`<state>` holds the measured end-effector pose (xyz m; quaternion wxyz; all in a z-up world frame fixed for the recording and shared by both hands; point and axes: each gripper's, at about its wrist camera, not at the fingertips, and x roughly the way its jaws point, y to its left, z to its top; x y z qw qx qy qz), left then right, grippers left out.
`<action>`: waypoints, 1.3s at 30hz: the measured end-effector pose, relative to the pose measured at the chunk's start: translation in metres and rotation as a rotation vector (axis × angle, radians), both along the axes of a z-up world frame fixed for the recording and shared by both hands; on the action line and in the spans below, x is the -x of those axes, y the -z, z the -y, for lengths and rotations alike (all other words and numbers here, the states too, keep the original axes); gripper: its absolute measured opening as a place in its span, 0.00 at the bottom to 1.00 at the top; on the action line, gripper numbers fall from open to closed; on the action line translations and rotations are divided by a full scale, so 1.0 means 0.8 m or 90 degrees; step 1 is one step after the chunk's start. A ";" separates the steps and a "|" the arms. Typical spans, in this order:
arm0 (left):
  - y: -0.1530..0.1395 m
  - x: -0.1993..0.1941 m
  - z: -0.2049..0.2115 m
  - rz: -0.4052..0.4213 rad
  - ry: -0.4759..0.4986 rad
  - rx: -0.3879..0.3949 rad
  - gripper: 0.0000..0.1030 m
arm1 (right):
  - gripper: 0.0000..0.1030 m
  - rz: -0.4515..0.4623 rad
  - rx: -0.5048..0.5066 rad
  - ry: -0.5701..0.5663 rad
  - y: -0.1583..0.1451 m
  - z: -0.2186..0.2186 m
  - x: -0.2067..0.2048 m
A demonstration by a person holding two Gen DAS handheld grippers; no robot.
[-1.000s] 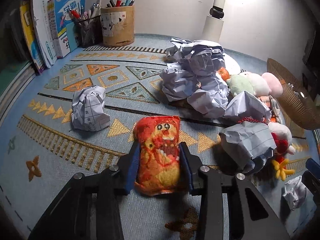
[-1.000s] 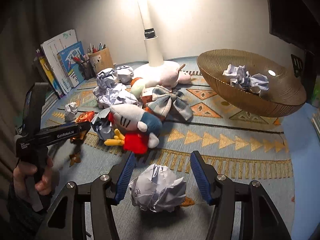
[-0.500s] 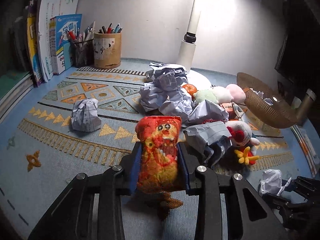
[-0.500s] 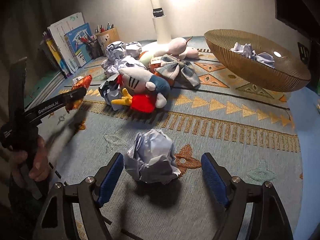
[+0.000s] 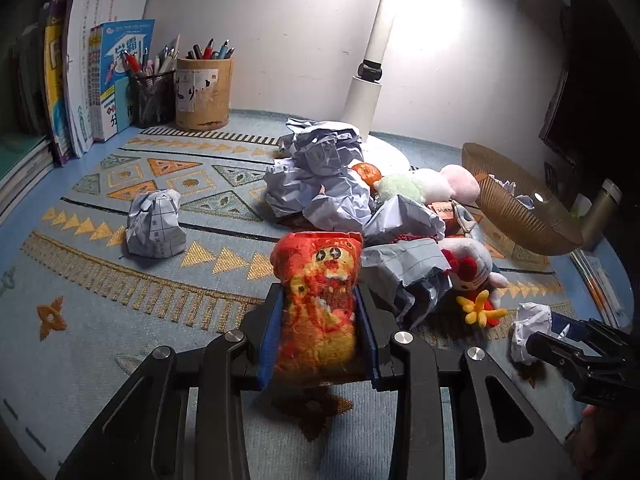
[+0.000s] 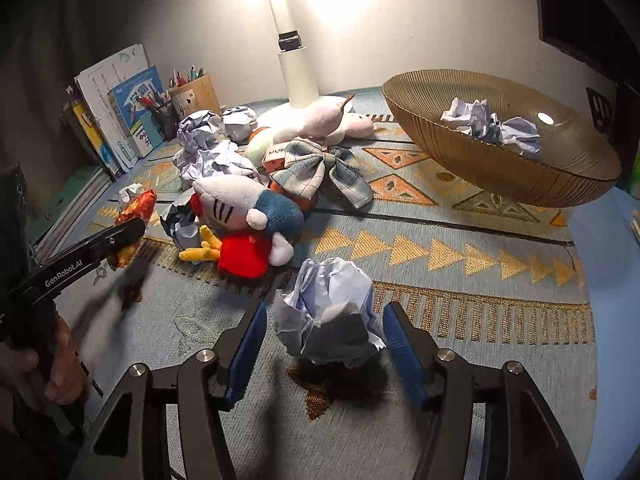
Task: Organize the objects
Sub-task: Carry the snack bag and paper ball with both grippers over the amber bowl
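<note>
My left gripper [image 5: 318,332] is shut on a red and orange plush snack bag [image 5: 318,300] and holds it above the patterned mat; the bag also shows in the right wrist view [image 6: 134,216]. My right gripper [image 6: 324,344] is open around a crumpled paper ball [image 6: 328,312] that rests on the mat, a gap left on each side. That ball shows small in the left wrist view [image 5: 530,330]. A gold ribbed bowl [image 6: 480,160] at the right holds crumpled papers [image 6: 492,124].
A heap of paper balls [image 5: 320,176] and plush toys [image 6: 248,216] lies mid-mat by the white lamp base [image 5: 366,100]. A lone paper ball [image 5: 154,224] sits left. Books [image 5: 80,88] and pen holders [image 5: 202,92] stand at the back left.
My left gripper has lifted the snack bag off the mat and drawn back. My right gripper has moved in around the paper ball, jaws narrowing slightly.
</note>
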<state>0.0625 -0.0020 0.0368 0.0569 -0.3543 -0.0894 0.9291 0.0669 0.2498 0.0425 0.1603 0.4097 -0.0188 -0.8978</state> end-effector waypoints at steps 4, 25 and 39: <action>0.002 0.001 0.010 0.004 -0.017 -0.028 0.30 | 0.75 -0.002 -0.004 0.007 -0.001 -0.004 -0.004; 0.000 -0.001 -0.009 -0.004 -0.008 0.029 0.30 | 0.51 -0.002 -0.054 0.024 0.005 0.009 0.002; -0.074 0.008 -0.075 -0.062 0.063 0.032 0.30 | 0.36 -0.057 0.003 0.057 -0.055 -0.032 -0.013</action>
